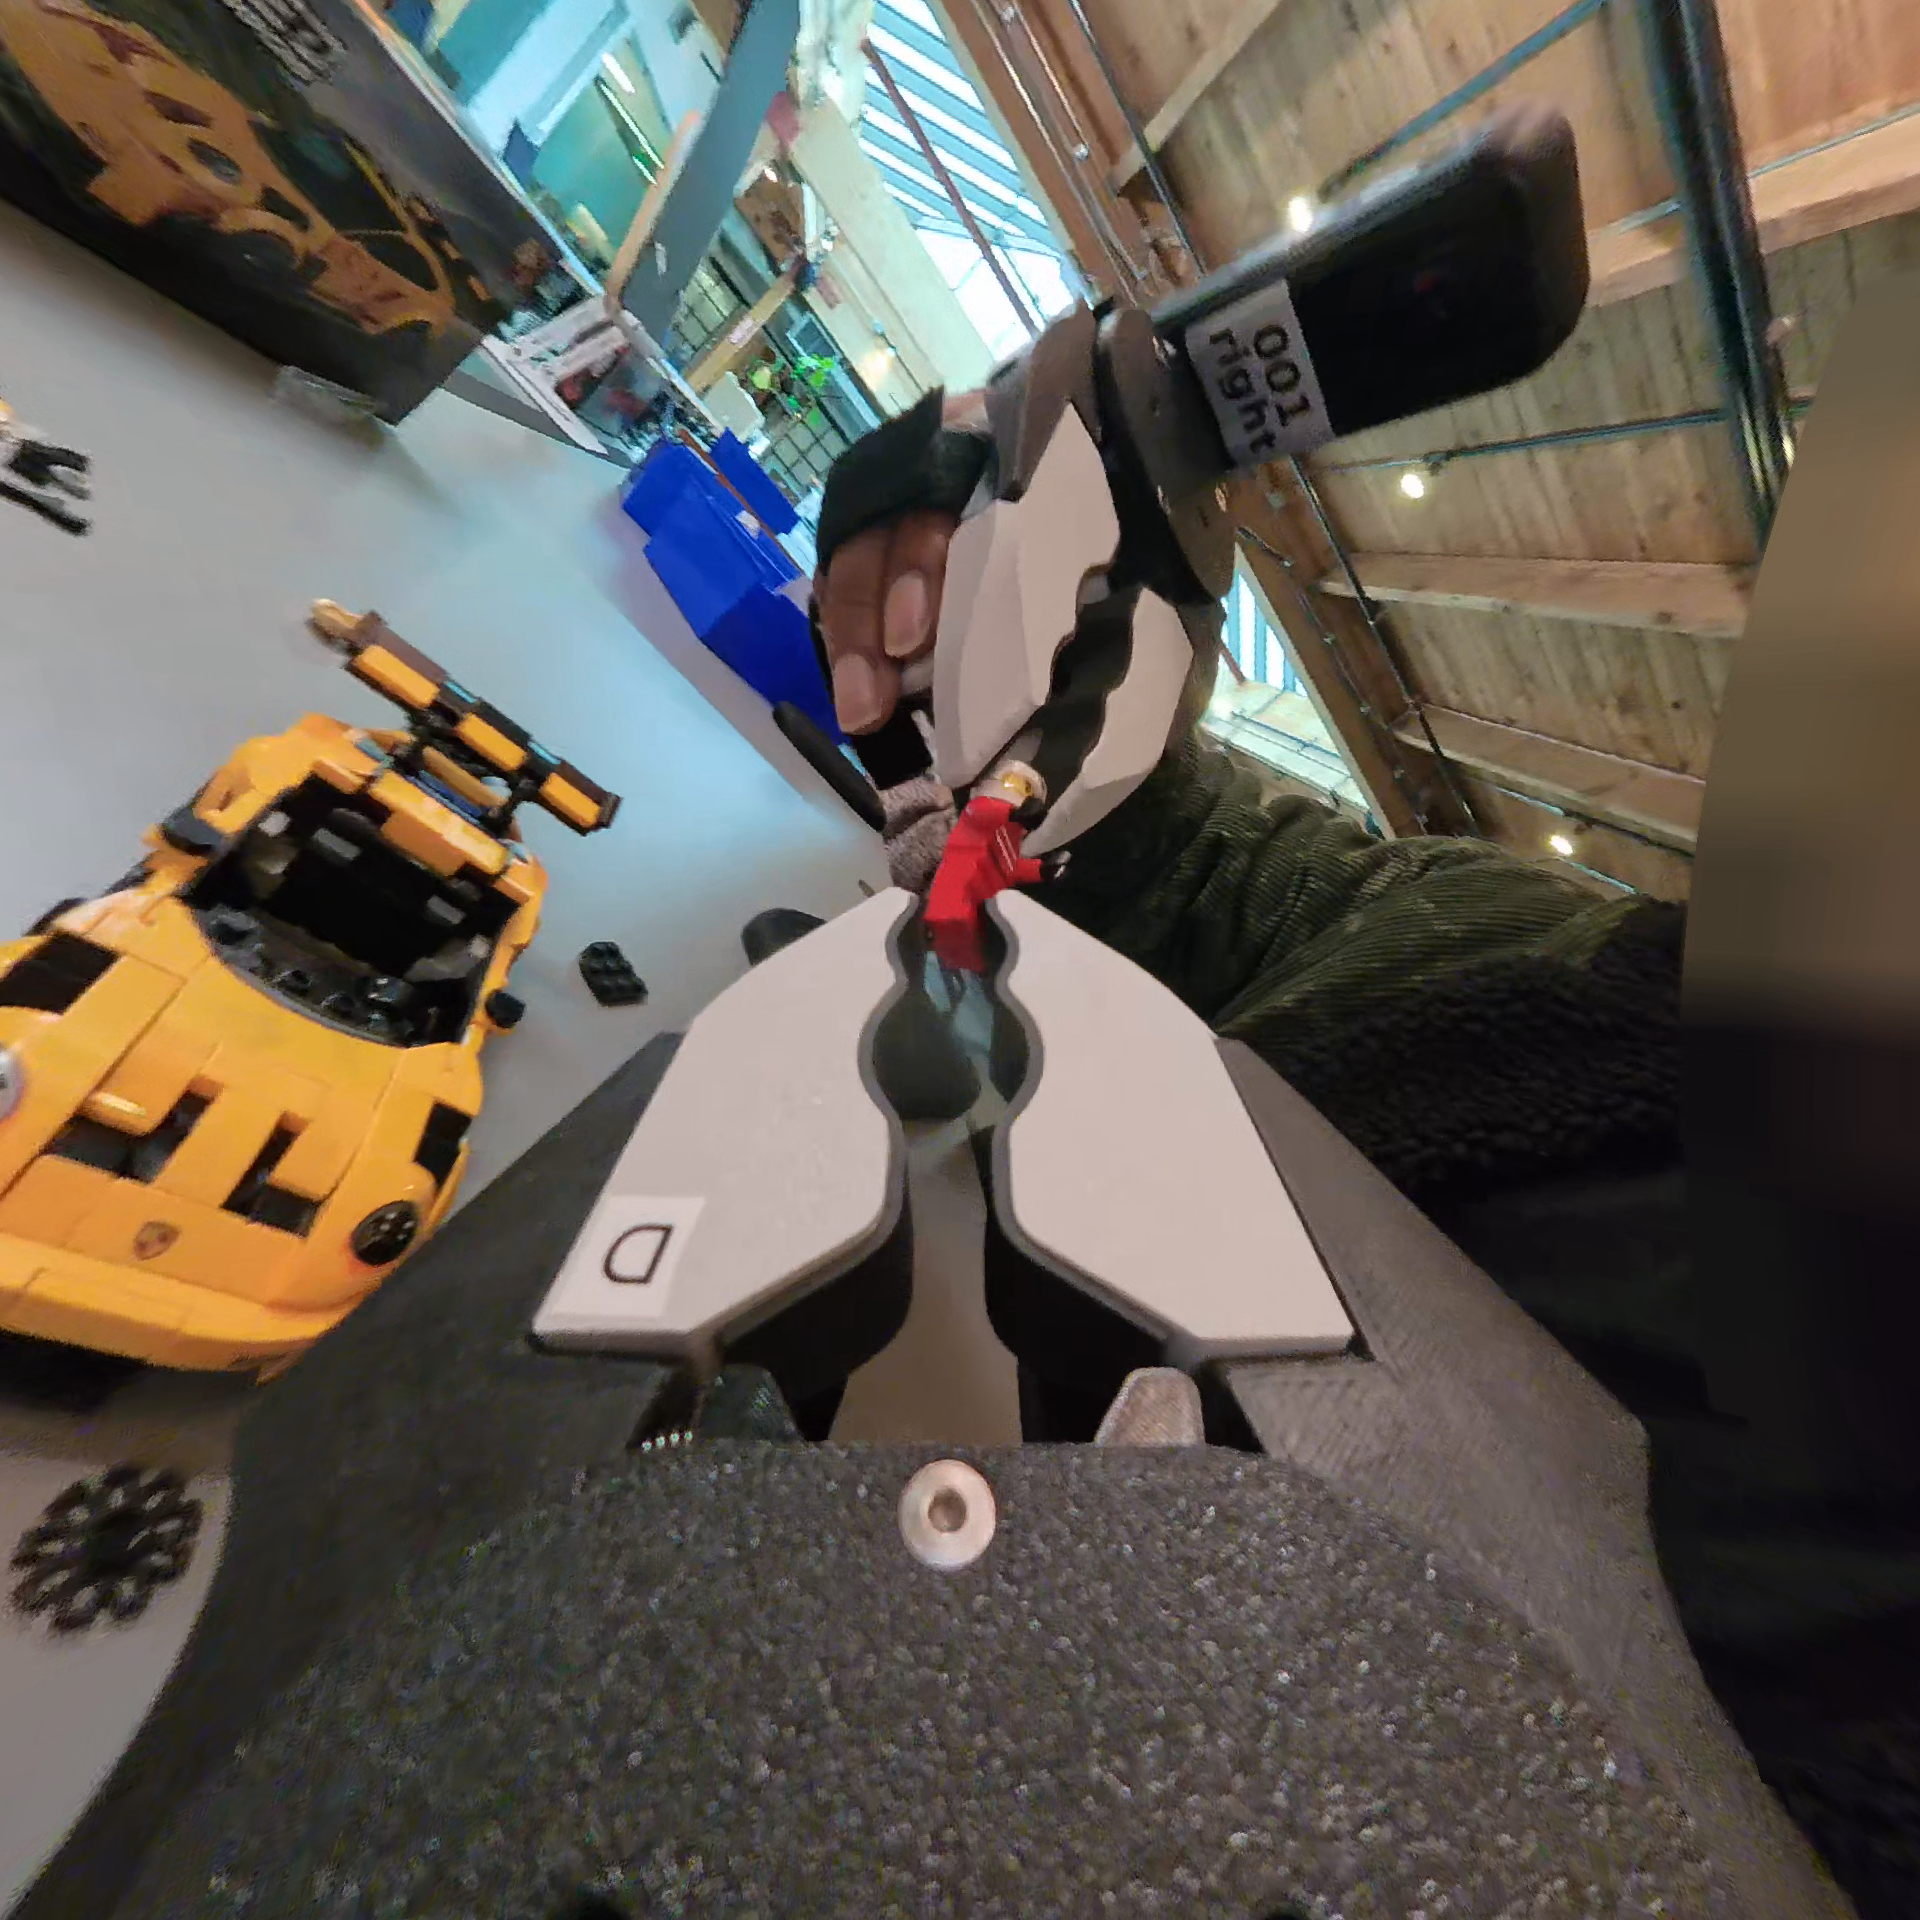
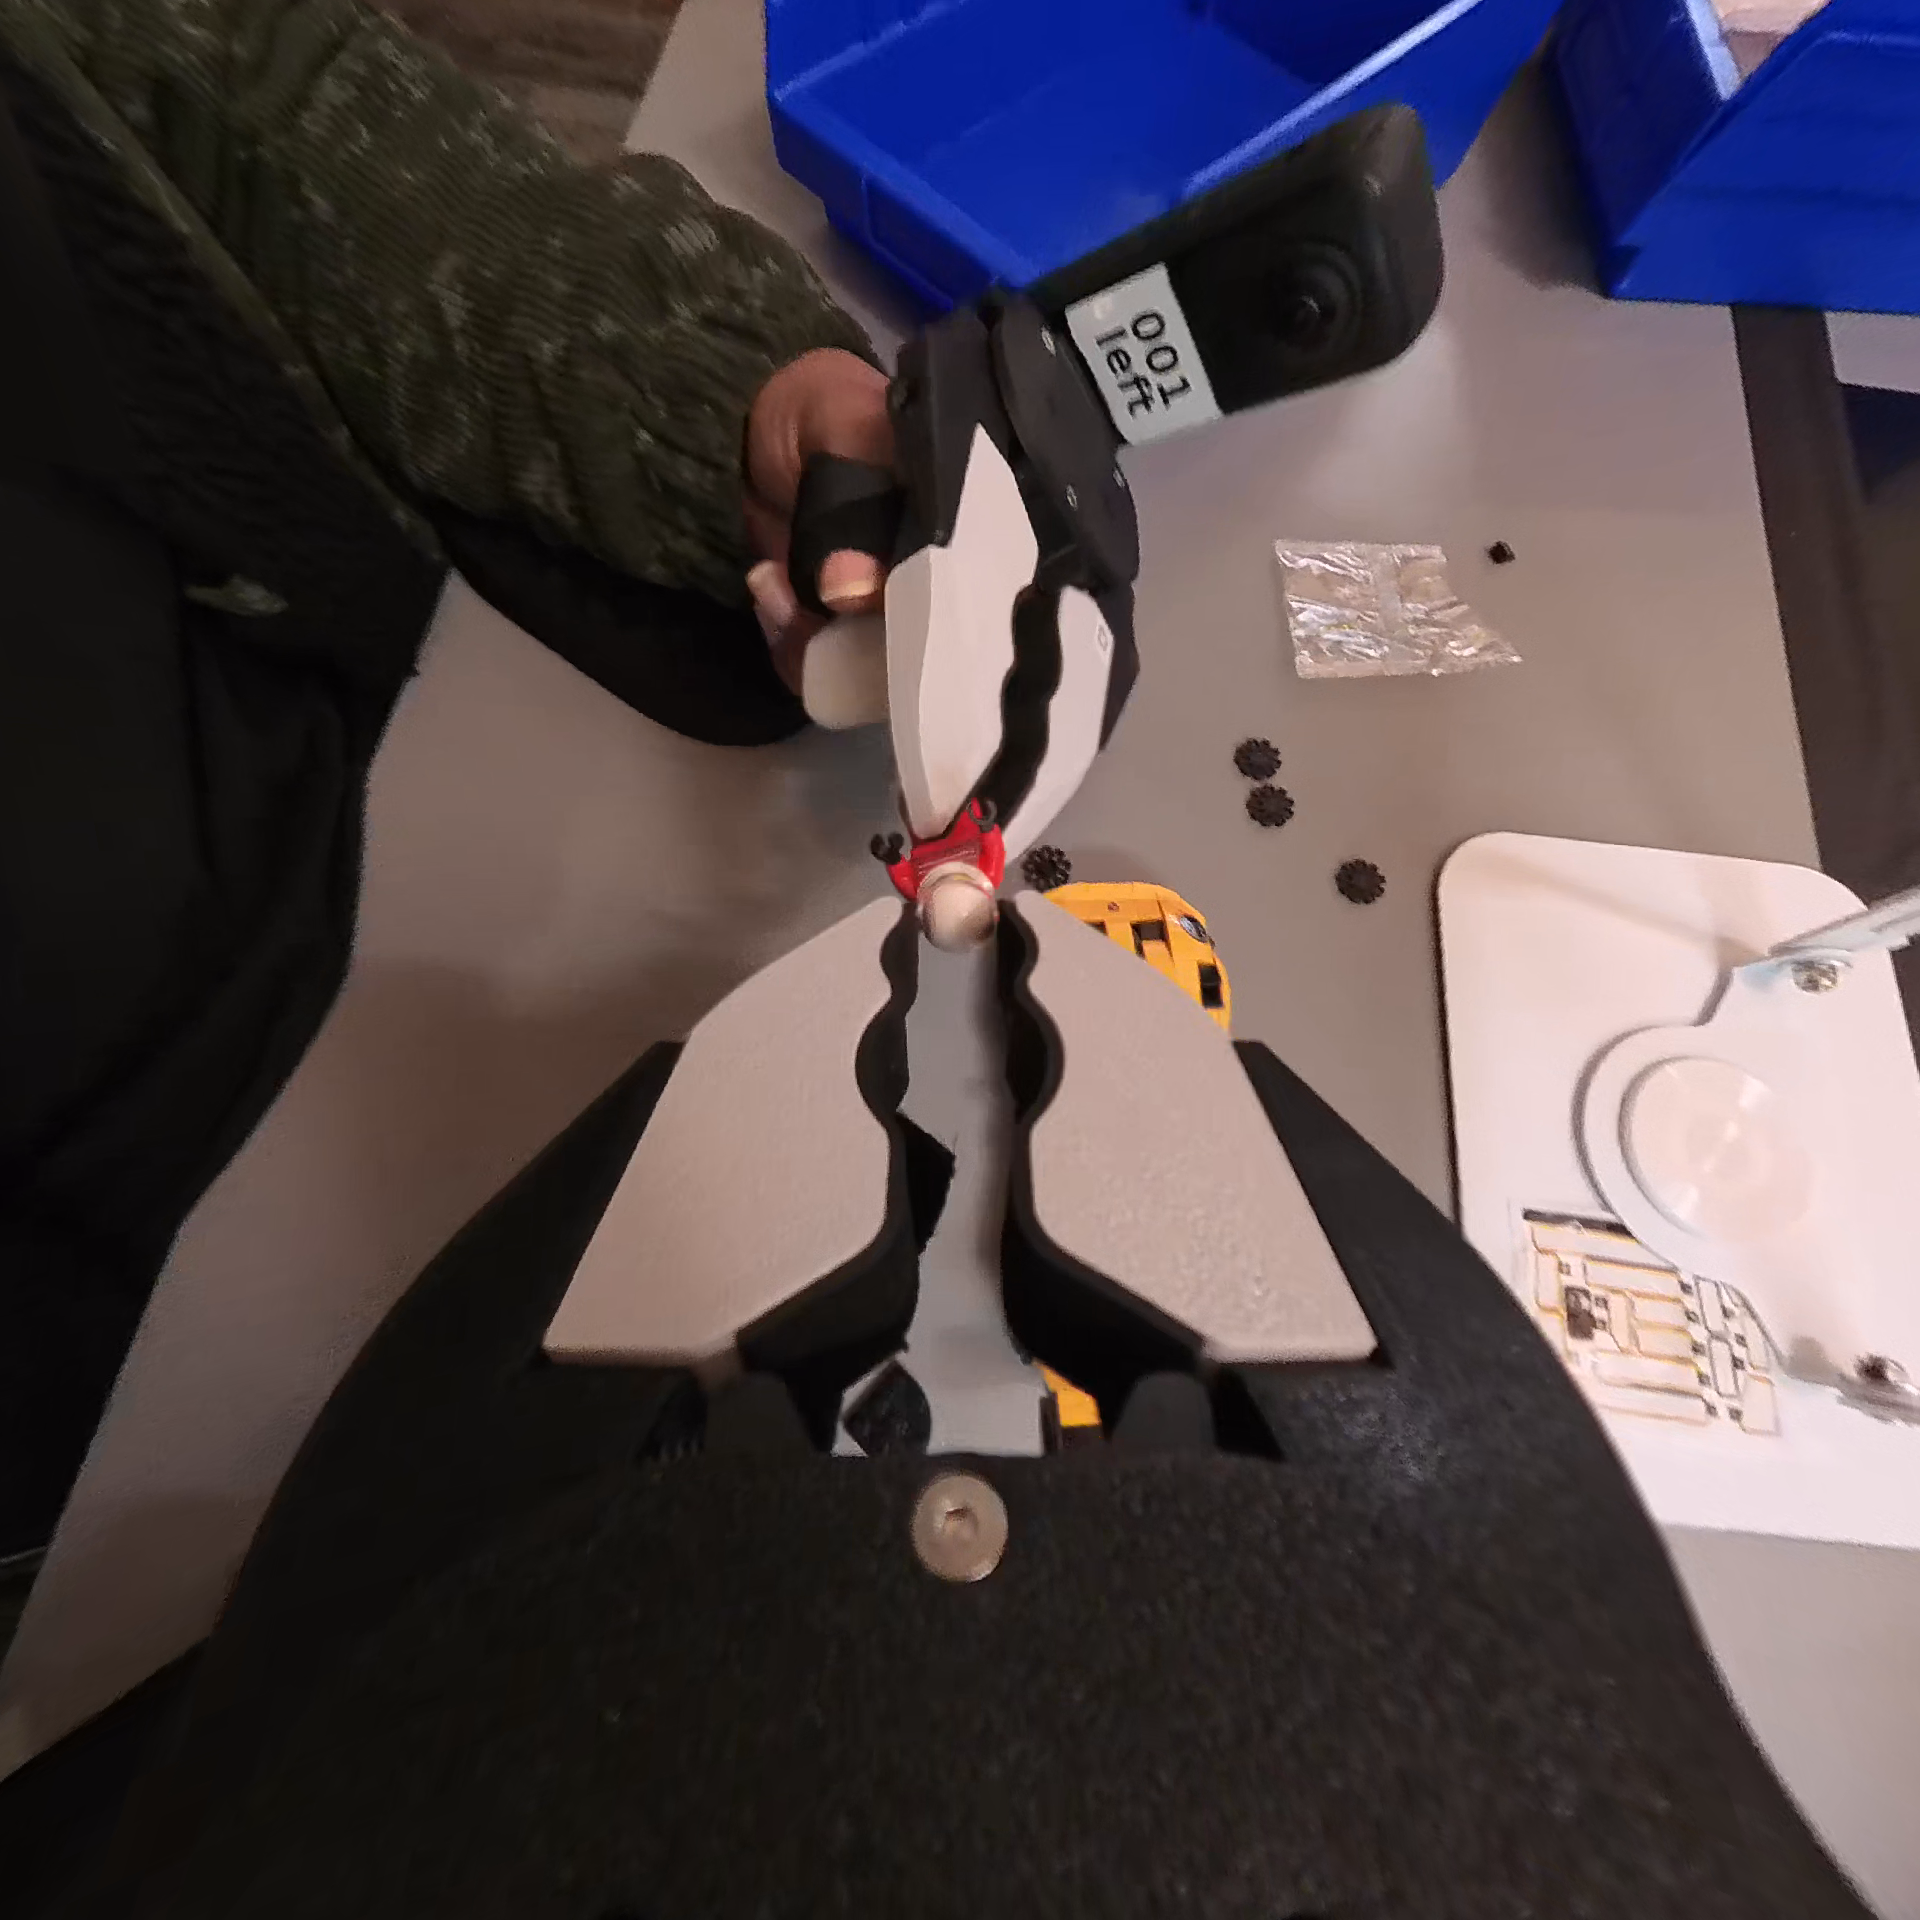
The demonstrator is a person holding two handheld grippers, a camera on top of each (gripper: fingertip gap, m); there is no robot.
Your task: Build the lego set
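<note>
As both tools meet above the grey tabletop, a small figure is passed between them
Figure: a small red-suited plastic minifigure with a pale round head, held in the air, clear of the table
Left gripper: white fingers closed on the figure's red legs and lower body
Right gripper: fingertips pinched on the pale head, from the opposite end
Car: a yellow-and-black brick-built sports car with a raised rear wing, standing on the table below, its roof off and cockpit exposed
Loose parts: small black gear-shaped wheel inserts scattered near a crumpled clear plastic bag; blue plastic bins beyond
Step in hand: apparently seating or straightening the head on the driver's body
Next move: probably one tool must let go so the other can lower the driver into the open cockpit, feet first and squarely aligned
</note>
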